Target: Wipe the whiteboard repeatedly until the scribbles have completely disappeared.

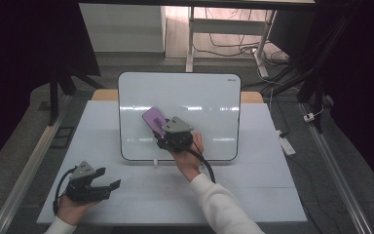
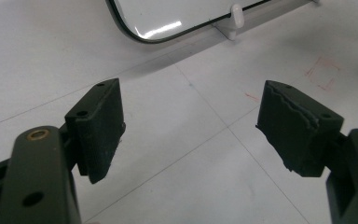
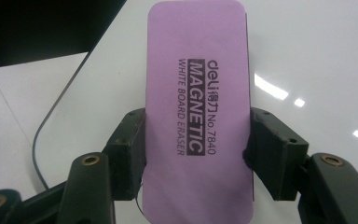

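1. One purple, flat, round-cornered rectangular magnetic whiteboard eraser (image 3: 198, 107): lying against the glossy white, black-edged whiteboard (image 1: 199, 92), long axis pointing up-left, away from the hand.
2. Right gripper (image 3: 196, 149): jaws clenching the eraser's long sides.
3. Left gripper (image 2: 191, 130): jaws standing released, resting over the matte white table (image 1: 253, 190).

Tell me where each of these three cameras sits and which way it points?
High view: above the table's near side, looking forward and down on the whiteboard; both forearms and hands show.
Left gripper view: rides the left claw, facing the table; its open jaws show.
Right gripper view: rides the right claw, facing the purple whiteboard eraser.
All three share the whiteboard.
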`<state>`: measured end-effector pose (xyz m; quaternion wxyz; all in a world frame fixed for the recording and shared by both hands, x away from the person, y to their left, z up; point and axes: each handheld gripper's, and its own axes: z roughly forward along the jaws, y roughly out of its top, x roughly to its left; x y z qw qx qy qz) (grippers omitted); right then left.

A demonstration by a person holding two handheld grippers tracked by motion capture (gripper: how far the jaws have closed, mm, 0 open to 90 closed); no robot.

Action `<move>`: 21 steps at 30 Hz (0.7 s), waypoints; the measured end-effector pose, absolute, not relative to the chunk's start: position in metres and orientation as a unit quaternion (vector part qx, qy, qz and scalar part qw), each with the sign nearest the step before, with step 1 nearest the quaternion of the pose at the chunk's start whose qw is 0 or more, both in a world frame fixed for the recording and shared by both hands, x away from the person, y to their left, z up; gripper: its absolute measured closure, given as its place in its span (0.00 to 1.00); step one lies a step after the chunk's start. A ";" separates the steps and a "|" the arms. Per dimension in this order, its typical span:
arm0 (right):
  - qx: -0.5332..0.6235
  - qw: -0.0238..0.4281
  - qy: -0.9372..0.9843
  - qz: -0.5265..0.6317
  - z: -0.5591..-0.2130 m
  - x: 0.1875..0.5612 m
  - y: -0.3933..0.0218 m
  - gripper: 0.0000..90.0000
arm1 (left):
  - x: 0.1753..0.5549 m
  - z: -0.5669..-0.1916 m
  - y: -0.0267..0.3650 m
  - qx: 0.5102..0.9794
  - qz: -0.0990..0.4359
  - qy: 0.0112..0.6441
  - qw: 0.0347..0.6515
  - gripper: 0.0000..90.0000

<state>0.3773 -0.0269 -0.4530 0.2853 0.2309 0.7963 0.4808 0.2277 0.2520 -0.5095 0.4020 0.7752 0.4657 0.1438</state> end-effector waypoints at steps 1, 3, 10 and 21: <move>0.229 0.289 0.797 0.479 -0.454 0.377 -0.025 0.45 | 0.228 -0.510 0.252 0.775 0.143 0.466 0.402 0.26; 0.214 0.283 0.806 0.474 -0.459 0.372 -0.019 0.45 | 0.228 -0.510 0.252 0.775 0.143 0.466 0.402 0.26; 0.162 0.271 0.838 0.444 -0.488 0.348 0.002 0.46 | 0.227 -0.509 0.252 0.775 0.144 0.466 0.402 0.26; 0.242 0.319 0.797 0.453 -0.456 0.370 -0.056 0.45 | 0.228 -0.509 0.252 0.775 0.144 0.465 0.403 0.26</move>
